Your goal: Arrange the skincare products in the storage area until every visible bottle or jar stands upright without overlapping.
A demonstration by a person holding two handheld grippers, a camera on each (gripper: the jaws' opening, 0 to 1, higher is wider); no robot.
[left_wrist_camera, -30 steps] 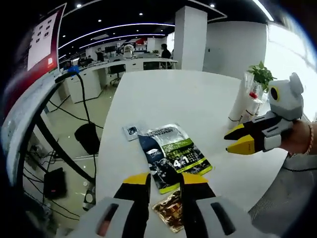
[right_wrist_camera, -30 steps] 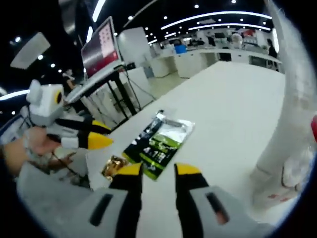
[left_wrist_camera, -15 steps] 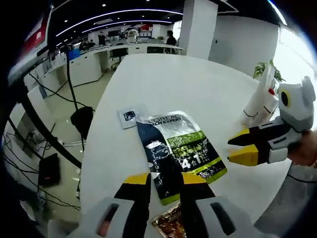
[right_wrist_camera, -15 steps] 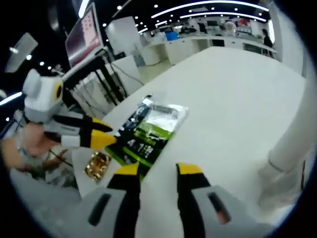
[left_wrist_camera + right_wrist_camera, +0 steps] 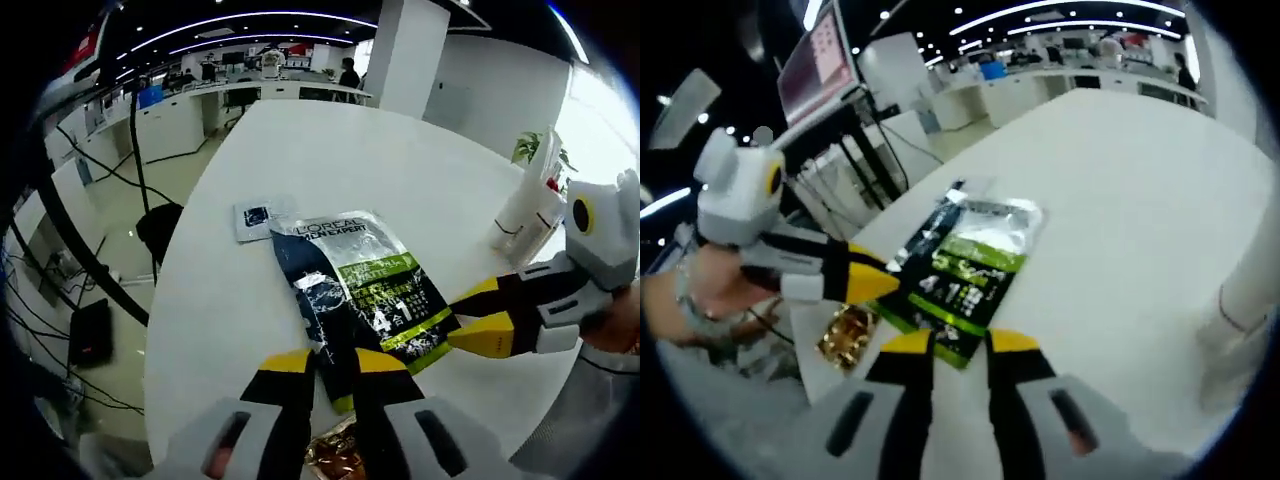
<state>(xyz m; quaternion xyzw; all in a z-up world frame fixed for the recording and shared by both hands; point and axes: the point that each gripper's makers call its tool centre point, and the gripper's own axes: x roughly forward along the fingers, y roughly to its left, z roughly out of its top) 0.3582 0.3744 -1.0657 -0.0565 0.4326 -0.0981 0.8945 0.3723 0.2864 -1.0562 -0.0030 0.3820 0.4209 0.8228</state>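
Risk: green-black packet (image 5: 360,290) lay flat mid-table (image 5: 400,180), both claws converging on near edge. Left gripper (image 5: 332,365) narrowly open; right gripper (image 5: 958,345) narrowly open, empty. Jaws might collide, crumple packet, or shove gold sachet (image 5: 845,330) off edge.

— What holds the things?
— A big white table (image 5: 400,170). Its top is round at the near end.
— What lies on it?
— A flat dark and green packet (image 5: 360,290) lies near the near edge. A small grey sachet (image 5: 255,217) touches its far corner. A shiny gold packet (image 5: 845,332) lies right at the edge. A white bottle (image 5: 520,215) stands by the side edge.
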